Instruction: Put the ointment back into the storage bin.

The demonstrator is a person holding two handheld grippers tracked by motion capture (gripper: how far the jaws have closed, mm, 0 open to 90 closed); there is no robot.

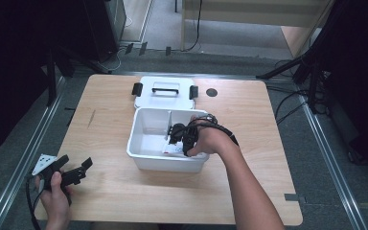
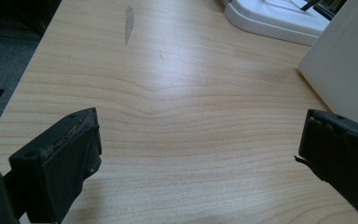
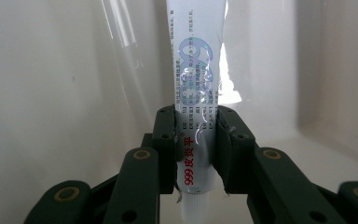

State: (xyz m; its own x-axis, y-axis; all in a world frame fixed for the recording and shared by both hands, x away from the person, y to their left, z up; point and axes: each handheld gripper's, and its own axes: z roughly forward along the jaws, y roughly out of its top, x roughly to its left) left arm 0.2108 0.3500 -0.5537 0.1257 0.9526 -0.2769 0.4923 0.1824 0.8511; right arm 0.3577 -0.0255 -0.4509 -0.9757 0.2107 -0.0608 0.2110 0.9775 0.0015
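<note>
A white plastic box (image 1: 139,158) stands open mid-table, with a divider (image 1: 168,125) inside. My right gripper (image 1: 178,139) reaches down into it. In the right gripper view its jaws are shut on a white tube (image 3: 196,84) printed with blue and red lettering, pointing at the box's inner wall (image 3: 51,70). My left gripper (image 1: 79,170) rests near the table's front left corner, held by a hand. Its fingers (image 2: 60,158) stand wide apart over bare wood, nothing between them.
The box's white lid (image 1: 165,91), with a handle and black latches, lies just behind the box. A round dark hole (image 1: 212,92) sits in the tabletop (image 1: 105,124) beside it. Cables and stand legs lie on the floor around the table.
</note>
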